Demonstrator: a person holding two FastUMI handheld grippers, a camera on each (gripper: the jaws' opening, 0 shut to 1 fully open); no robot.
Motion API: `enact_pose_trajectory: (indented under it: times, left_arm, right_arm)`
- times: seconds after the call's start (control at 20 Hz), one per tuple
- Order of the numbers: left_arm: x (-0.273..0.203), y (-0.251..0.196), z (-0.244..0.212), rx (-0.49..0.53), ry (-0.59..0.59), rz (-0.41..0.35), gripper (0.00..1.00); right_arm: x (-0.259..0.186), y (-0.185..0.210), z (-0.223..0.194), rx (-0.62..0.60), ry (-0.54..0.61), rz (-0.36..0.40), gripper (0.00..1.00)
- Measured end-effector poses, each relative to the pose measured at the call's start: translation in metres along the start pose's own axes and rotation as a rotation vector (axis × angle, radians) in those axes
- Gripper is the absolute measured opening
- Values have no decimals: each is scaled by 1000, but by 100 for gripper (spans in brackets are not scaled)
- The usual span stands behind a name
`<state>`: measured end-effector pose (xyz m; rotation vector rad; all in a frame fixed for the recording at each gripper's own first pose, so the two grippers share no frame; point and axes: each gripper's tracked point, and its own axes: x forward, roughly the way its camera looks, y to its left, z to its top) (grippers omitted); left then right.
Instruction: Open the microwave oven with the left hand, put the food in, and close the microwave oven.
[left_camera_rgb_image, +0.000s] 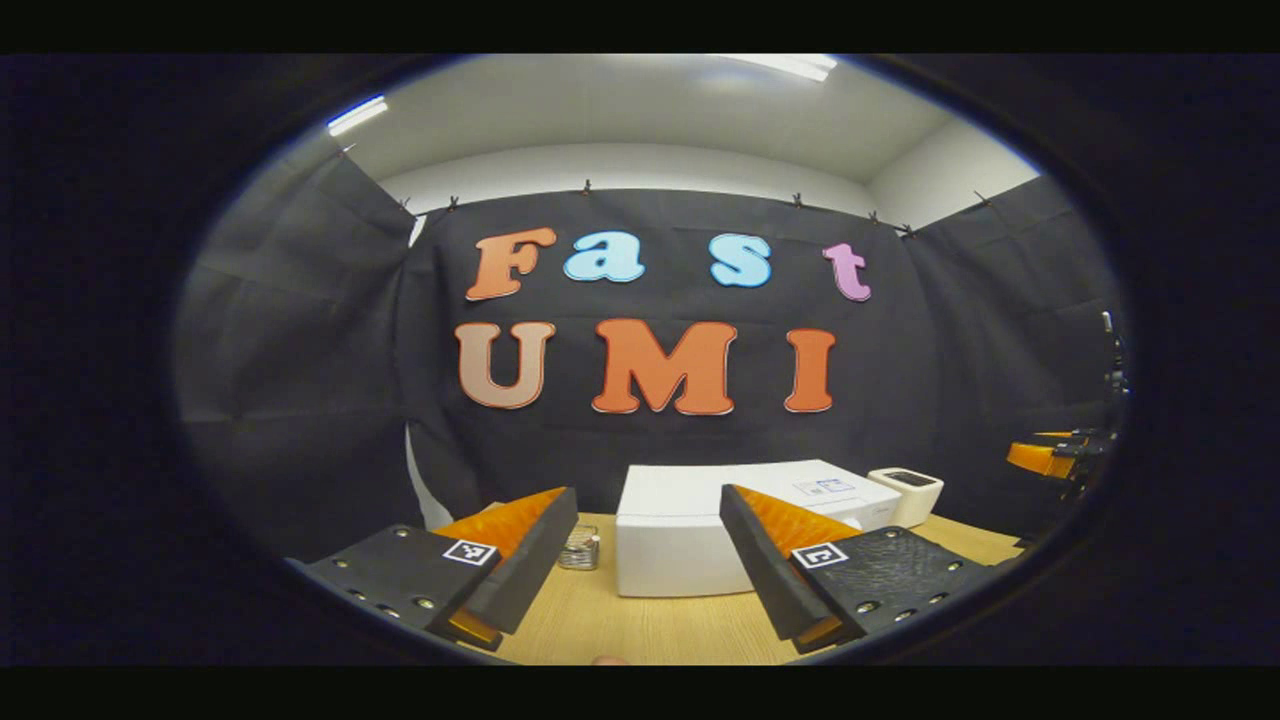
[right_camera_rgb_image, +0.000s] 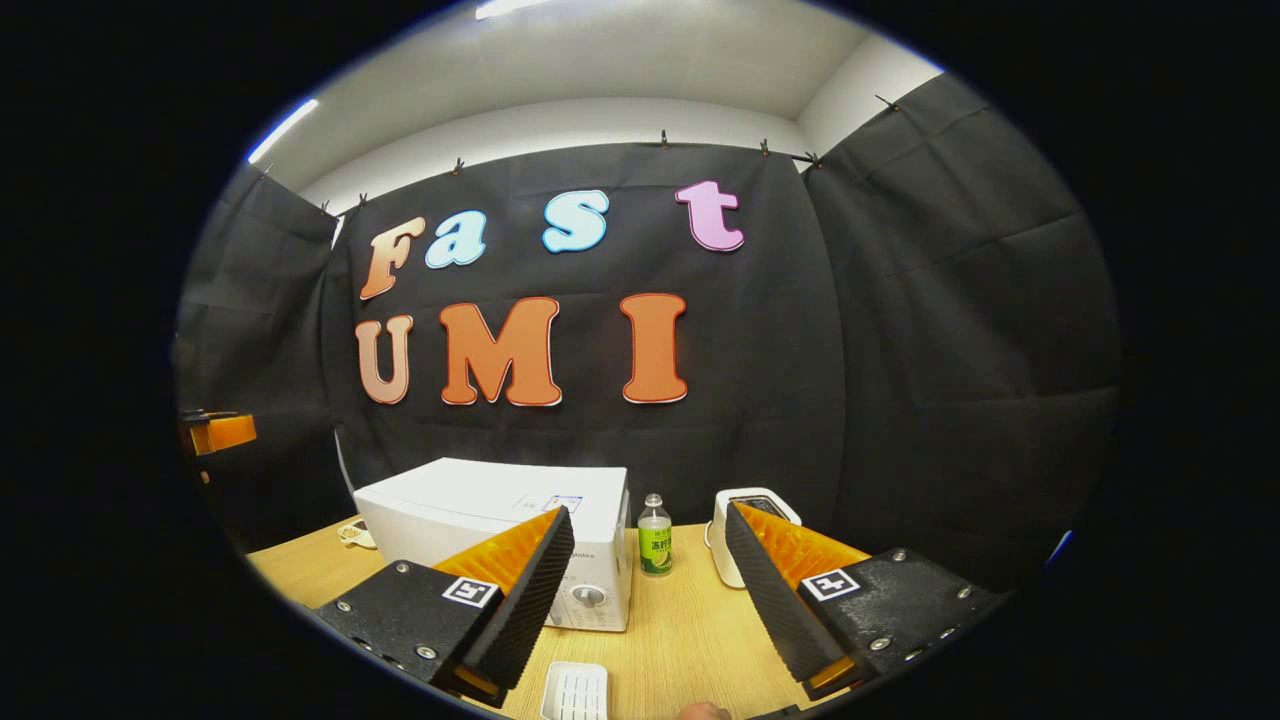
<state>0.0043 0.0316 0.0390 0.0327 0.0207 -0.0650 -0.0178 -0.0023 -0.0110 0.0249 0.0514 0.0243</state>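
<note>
Wooden worktop (right_camera_rgb_image: 690, 630): white microwave oven (right_camera_rgb_image: 500, 530), door shut. Left gripper (left_camera_rgb_image: 648, 560), right gripper (right_camera_rgb_image: 645, 585): fingers spread, empty. Step: opening pending; next, reach door with left.

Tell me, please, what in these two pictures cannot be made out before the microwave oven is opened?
- Microwave oven, left gripper view: the left claw's fingers cover the front's sides, so the handle can't be placed.
- Right gripper view: the right claw's finger hides much of the front beside the dial.
- White slotted tray: cut off by the bottom edge; contents unclear.
- Glass jar: too small to identify.
</note>
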Motion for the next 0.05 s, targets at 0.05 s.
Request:
enact_pose_trajectory:
  times: [0.05]
  left_arm:
    - [-2, 0, 2, 0, -5, -1, 90]
  right_arm:
    - [0, -1, 0, 2, 1, -1, 94]
